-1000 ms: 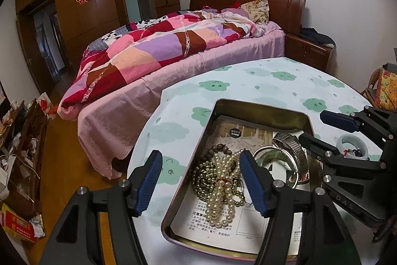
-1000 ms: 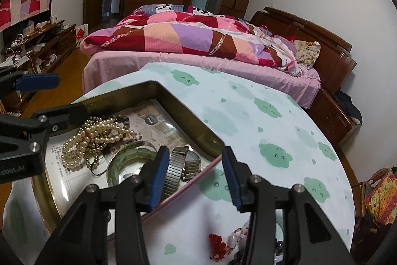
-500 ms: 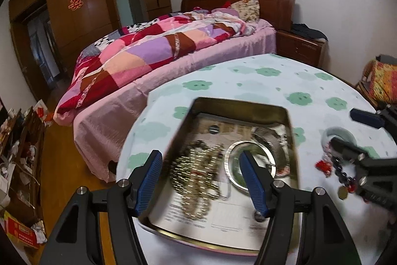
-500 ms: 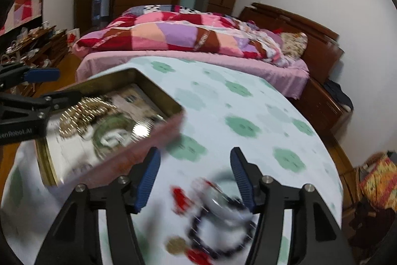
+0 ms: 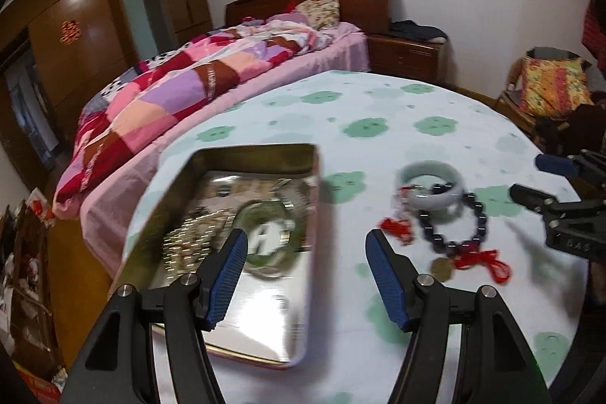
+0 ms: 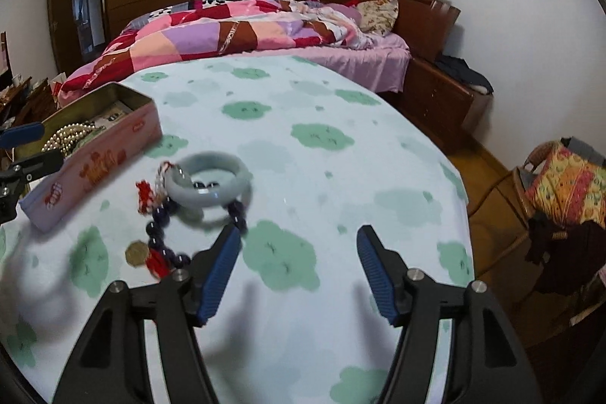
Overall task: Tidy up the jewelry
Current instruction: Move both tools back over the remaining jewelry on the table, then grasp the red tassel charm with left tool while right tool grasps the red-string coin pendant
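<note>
Jewelry left out on table: pale green jade-like bangle [image 6: 209, 183] lying across a dark round-bead bracelet [image 6: 163, 233] w/ red tassel knots and a gold coin charm [image 6: 135, 253]. Rest is already in the long pink-sided metal tin [image 6: 94, 163]: pearl strands [image 5: 185, 245], a darker green bangle [image 5: 267, 237].

Risks, as I read it:
- bangle overlaps bead loop, so lifting one prob drags the other; tassel cord could snag and fling the charm.
- bangle is hard and smooth, likely to slip from flat pads and roll on the cloud-print cloth [image 6: 310, 139] toward table edge.
- both views are blurred, so aim could be off; a stray tong tip may knock the tin.

Right tongs [image 6: 299, 269]: jaws have just been opening, now wide, nothing between them, over bare cloth. Pile sits ahead and to their left, bead loop just beside the left fingertip.

Left tongs [image 5: 305, 275]: released too, empty. Tin's near right corner lies under the left tip; pile is ahead-right, apart from the right tip.
</note>
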The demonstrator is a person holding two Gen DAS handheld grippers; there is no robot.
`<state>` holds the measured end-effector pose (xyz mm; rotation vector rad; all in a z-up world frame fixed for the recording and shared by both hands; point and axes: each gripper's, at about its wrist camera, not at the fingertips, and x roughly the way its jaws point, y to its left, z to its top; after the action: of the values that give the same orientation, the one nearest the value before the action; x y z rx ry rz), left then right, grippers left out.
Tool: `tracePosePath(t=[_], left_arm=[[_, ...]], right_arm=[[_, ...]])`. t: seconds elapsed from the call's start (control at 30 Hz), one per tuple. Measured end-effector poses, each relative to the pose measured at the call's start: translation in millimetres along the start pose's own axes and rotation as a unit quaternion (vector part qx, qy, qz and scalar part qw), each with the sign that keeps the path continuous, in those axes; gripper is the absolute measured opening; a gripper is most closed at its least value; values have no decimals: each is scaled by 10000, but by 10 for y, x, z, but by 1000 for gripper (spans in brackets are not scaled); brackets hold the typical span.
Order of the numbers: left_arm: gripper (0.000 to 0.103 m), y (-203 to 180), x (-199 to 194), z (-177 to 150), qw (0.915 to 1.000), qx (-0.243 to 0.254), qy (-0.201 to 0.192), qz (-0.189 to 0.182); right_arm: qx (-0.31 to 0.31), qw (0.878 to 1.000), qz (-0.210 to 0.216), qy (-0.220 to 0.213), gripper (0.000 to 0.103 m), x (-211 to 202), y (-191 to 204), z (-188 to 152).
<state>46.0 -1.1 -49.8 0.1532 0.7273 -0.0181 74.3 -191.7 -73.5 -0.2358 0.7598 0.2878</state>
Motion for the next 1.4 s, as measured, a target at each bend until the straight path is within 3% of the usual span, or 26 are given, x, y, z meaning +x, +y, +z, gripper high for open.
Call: tracePosePath(t=[0.2, 0.53, 0.63, 0.7, 0.8, 1.2, 1.27, 1.4], left_arm=[[65, -305, 54, 53, 9995, 303, 6, -43], [65, -195, 125, -11, 9999, 52, 136, -12], [65, -246, 132, -9, 9998, 117, 124, -110], [65, -310, 159, -11, 9996, 218, 129, -157], [65, -394, 224, -9, 9991, 328, 142, -248], [65, -582, 592, 125, 9967, 514, 381, -502], [57, -594, 645, 117, 9961, 516, 479, -528], [55, -596, 672, 141, 9959, 529, 481, -548]], right_arm=[[-42, 9996, 282, -55, 66, -51, 100, -52], [-478, 9957, 776, 175, 60, 44, 444, -182], [-544, 9945, 843, 287, 50, 86, 481, -220], [-538, 9940, 862, 395, 22, 127, 477, -247], [-495, 9936, 914, 438, 7, 159, 445, -278], [-126, 9966, 714, 401, 5, 149, 141, -271], [-132, 9964, 734, 394, 5, 148, 154, -275], [-114, 9964, 750, 388, 5, 148, 164, -281]])
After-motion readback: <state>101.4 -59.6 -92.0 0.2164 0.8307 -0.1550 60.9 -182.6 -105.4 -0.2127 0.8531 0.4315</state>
